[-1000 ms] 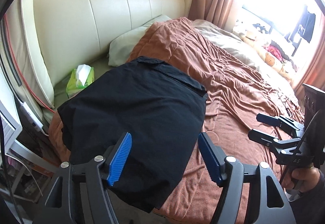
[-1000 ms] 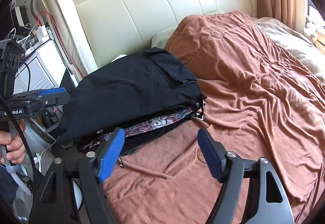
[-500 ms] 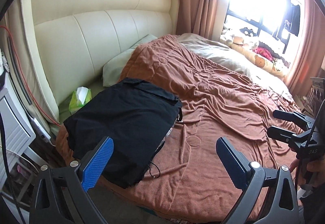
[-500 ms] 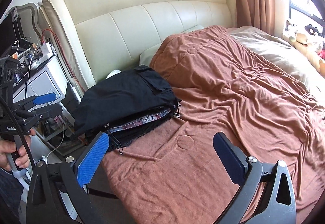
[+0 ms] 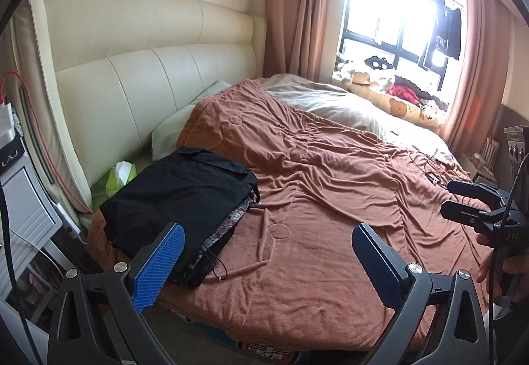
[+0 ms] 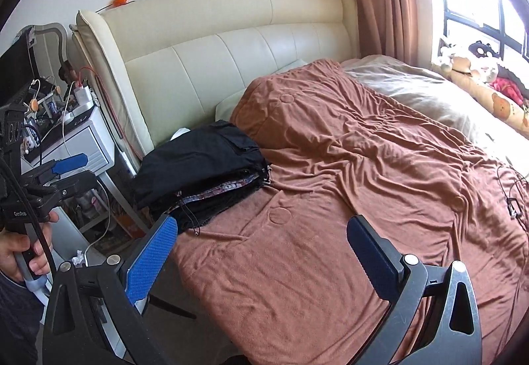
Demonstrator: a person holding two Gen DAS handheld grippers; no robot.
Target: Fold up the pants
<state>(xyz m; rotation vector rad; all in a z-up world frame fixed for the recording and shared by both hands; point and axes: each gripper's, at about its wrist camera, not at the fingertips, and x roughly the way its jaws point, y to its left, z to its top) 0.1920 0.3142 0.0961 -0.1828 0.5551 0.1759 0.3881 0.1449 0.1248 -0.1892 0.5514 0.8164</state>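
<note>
The black pants (image 5: 182,196) lie folded on top of a small pile of clothes at the near left corner of the brown blanket (image 5: 330,199), close to the headboard. In the right wrist view the pants (image 6: 205,159) show a patterned garment under them. My left gripper (image 5: 267,252) hangs open well back from the pile, nothing between its blue pads. My right gripper (image 6: 261,249) is also open and empty, over bare blanket to the right of the pile. Each gripper shows in the other's view: the right gripper (image 5: 448,198) and the left gripper (image 6: 86,168), each held by a hand.
A green tissue pack (image 5: 120,174) and a pillow (image 5: 172,130) lie between the pile and the cream headboard (image 5: 148,83). A white nightstand (image 6: 76,136) with cables stands left of the bed. A thin cable (image 5: 429,173) lies on the blanket's right side. Plush toys (image 5: 380,77) line the window.
Both grippers have drawn back and up from the folded pants and their jaws have spread wider. The pants stay where they lay on the pile.
</note>
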